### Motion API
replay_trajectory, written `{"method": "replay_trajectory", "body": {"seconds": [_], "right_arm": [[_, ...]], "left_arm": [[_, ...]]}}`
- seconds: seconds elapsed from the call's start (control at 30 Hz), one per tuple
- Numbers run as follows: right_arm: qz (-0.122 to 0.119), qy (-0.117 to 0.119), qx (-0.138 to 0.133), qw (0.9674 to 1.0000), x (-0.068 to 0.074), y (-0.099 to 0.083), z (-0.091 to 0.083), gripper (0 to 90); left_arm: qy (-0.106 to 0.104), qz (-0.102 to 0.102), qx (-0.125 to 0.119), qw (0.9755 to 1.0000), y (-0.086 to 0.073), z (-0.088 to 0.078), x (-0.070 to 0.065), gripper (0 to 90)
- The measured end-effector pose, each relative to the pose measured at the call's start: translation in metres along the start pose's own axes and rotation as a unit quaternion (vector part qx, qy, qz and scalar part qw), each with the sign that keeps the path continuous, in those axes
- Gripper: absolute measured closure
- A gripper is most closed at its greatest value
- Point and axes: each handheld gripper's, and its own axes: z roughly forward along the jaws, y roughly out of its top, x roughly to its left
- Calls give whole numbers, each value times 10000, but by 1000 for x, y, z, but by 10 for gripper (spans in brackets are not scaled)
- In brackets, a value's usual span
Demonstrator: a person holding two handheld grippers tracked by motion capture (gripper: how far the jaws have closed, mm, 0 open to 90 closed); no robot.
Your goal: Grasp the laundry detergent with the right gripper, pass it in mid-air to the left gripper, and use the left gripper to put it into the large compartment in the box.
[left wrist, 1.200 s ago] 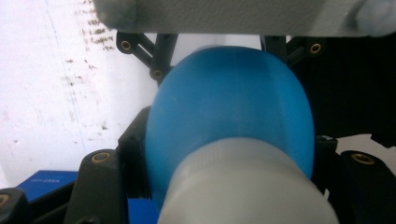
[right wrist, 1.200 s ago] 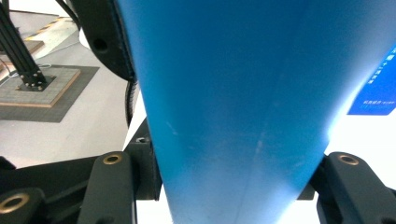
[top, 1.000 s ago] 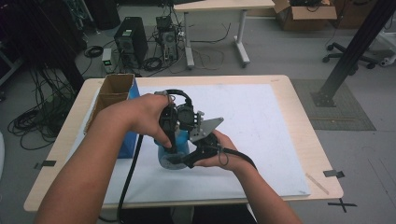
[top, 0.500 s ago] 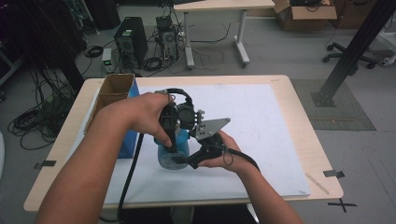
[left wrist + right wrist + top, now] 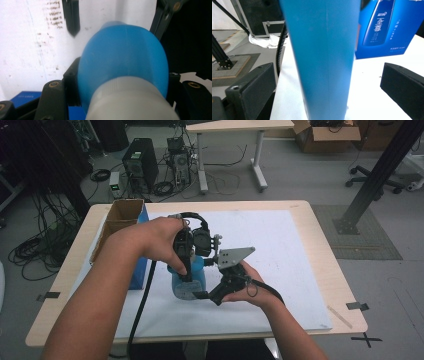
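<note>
the right gripper (image 5: 202, 295) has its fingers (image 5: 249, 87) spread wide, one on each side of the blue bottle's (image 5: 186, 279) body with daylight between pad and plastic, so nothing is clamped there. the left gripper (image 5: 186, 270) comes down from above around the pale cap (image 5: 130, 100) at the bottle's top; its jaws sit close beside the neck, yet i cannot tell whether they actually pinch it.

the bottle stands upright on the white sheet (image 5: 280, 250), a little toward 7 o'clock from the table's (image 5: 325, 245) centre. the arrangement reads as one tool steadying the top while the other lines up on the flat body, likely so the bottle does not tip when grasped low.

a blue carton (image 5: 384, 27) printed with a bottle picture stands just beside it at 9 o'clock, with an open cardboard box (image 5: 122, 212) behind that toward 10 o'clock. that side is cramped. from 12 round to 4 o'clock the sheet is bare out to its edge, the better direction for any move; the near edge at 6 o'clock lies close.
</note>
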Motion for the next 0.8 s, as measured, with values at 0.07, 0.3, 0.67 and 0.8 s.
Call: {"method": "replay_trajectory", "body": {"seconds": [0.07, 0.3, 0.67, 0.8], "right_arm": [[-13, -33, -1, 10000, 0, 0, -3, 0], [-40, -188, -45, 9998, -1, -1, -28, 0], [-177, -332, 132, 9992, 0, 5, -71, 0], [-287, -448, 346, 9980, -1, 9, -86, 1]], "left_arm": [[-4, -44, 46, 10000, 0, -2, 1, 380], [126, -374, 78, 9992, -2, -10, 6, 380], [100, -1831, -156, 9829, -11, -17, 18, 379], [184, -2232, -142, 9745, -12, -19, 21, 379]]}}
